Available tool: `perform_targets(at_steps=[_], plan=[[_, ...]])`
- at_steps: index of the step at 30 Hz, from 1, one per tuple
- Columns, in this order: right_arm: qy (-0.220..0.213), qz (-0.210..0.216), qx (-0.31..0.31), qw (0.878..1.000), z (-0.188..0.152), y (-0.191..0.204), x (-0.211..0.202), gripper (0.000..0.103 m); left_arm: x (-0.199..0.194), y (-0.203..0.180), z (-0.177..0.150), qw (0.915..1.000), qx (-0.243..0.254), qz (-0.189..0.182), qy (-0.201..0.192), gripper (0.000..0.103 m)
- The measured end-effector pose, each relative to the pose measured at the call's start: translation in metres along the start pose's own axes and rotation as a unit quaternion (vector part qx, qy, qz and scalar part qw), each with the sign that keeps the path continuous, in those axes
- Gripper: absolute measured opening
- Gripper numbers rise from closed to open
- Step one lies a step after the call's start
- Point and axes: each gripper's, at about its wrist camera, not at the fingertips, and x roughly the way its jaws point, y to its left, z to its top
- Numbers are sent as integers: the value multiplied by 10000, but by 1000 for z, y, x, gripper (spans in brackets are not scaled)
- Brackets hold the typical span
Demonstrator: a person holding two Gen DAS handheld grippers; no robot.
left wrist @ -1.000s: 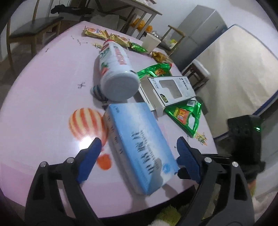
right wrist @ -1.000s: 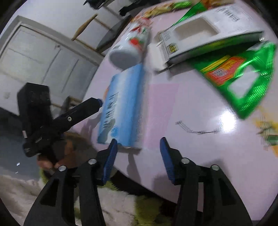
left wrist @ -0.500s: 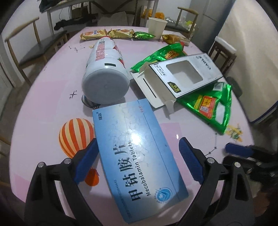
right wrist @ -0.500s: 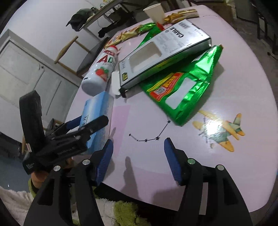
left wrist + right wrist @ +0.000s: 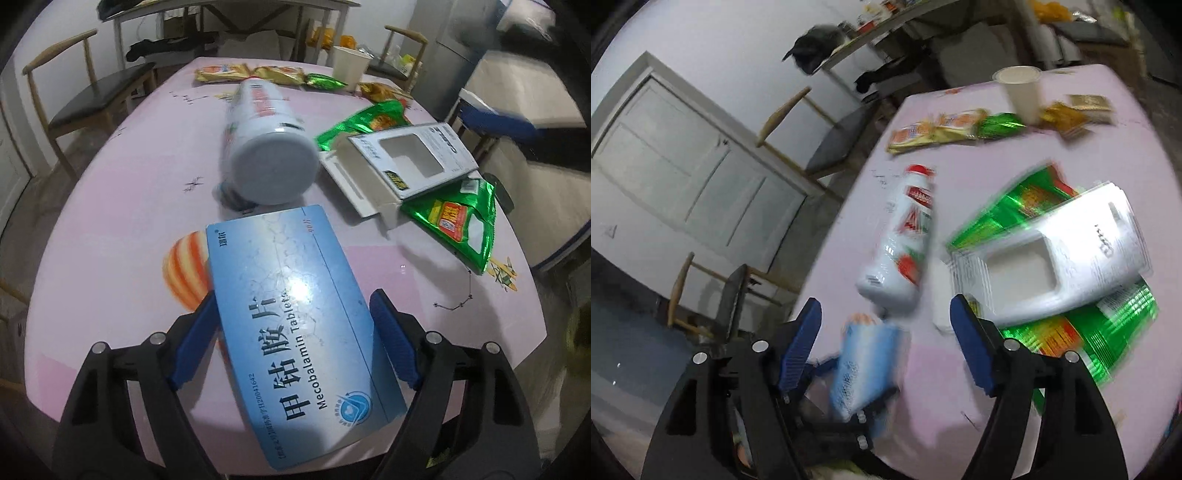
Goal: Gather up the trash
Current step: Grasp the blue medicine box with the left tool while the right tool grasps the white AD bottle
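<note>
Left tongs (image 5: 291,334) pinching blue tablet box (image 5: 295,325) by long sides, box tilted up at near worktop (image 5: 110,229) edge. Right tongs (image 5: 886,347) spread wide, holding nothing, view blurred. Step judged: first pickup, box gripped, not yet binned. Next: carry box to bin, none visible. Remaining, far side: white bottle (image 5: 262,147) lying down, open white carton (image 5: 402,162), green wrapper (image 5: 458,225), paper cup (image 5: 349,68).
</note>
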Motion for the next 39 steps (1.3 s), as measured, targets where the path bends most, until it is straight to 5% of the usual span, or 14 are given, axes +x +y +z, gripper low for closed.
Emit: perform_targets(at_steps=[6,16,27,29,39], plan=[[712,-353,414,9960,61,11,79,72,-11,34,2,9991,-325,227,-164,77],[1138,-853,612,9879,79,8,143,72,-14,65,10,9971,-639,300,-282,76],[1374,-975,741,9829,78,0,165,71,-16,66,9,9968,-677,243,-335,76],[1378,-952,834,9823,77,-4,167,61,-17,67,8,9967,-689,249,-341,76],[1114,-351,990,9882,75,-7,142,59,-32,69,11,9958,-726,253,-494,75]])
